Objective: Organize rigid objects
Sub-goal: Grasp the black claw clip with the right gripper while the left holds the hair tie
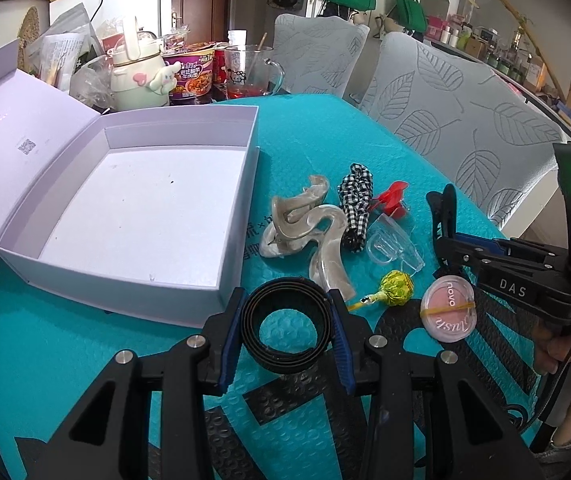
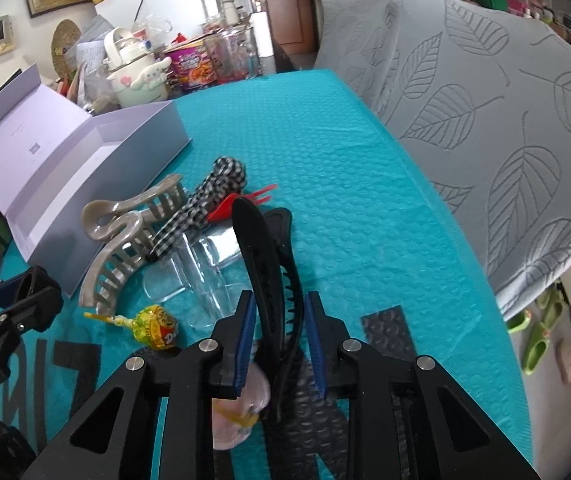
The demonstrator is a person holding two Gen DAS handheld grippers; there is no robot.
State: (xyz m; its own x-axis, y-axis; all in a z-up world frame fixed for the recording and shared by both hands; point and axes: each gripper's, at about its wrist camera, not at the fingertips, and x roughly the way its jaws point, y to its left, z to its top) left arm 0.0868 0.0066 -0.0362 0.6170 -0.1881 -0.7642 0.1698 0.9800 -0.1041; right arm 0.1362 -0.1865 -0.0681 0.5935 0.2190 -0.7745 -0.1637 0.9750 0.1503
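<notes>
My left gripper [image 1: 287, 300] is shut on a coiled black band [image 1: 287, 290], just in front of the open lavender box [image 1: 125, 288], whose inside is bare. In the right wrist view my right gripper [image 2: 279, 300] is shut on a long black hair clip [image 2: 269, 272], which tilts up off the teal mat [image 2: 325, 160]. The same clip [image 1: 447, 208] shows at the right of the left wrist view. Between the grippers lie a beige hair claw [image 1: 297, 224], a checked scrunchie [image 1: 355, 208], a red clip [image 1: 391, 200], a clear plastic piece [image 1: 393, 248], a lollipop [image 1: 395, 288] and a pink compact [image 1: 447, 306].
Two chairs with grey leaf-pattern covers [image 1: 465, 100] stand along the table's right side. The far end is crowded with a cream kettle [image 1: 137, 72], a noodle cup [image 1: 189, 76] and a glass mug [image 1: 249, 72]. The box lid [image 1: 25, 120] stands open at the left.
</notes>
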